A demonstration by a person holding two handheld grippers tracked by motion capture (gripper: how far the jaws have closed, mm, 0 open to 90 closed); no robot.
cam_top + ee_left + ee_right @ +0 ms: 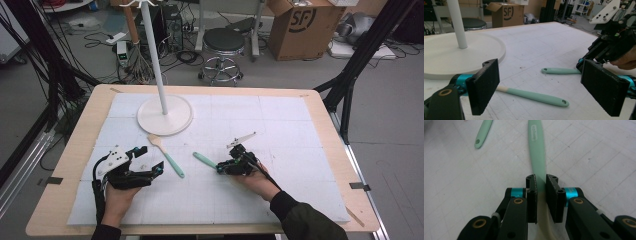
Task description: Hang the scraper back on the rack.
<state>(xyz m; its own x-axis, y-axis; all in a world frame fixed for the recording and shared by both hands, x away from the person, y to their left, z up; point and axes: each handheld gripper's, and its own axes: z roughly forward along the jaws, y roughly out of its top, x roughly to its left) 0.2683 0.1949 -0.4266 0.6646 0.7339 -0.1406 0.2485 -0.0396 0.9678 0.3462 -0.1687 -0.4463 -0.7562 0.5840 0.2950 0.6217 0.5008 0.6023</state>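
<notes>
Clamped narrow, my right gripper [223, 167] pinches the handle of a mint spatula [537, 147] lying flat on the white mat [290, 135]. Nearer the white stand base [165, 115], a second mint spatula [167, 154] lies loose. Beside it, my left gripper [149, 159] spreads wide, holding nothing.

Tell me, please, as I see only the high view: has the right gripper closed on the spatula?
Observer: Yes. In the right gripper view, the right gripper has its jaws pressed against both sides of the spatula.
Operator: Where along it?
Observer: Where the green handle meets the cream head.
Operator: And the left gripper?
Observer: The left gripper is wide open, with the other spatula lying free ahead of it.
</notes>
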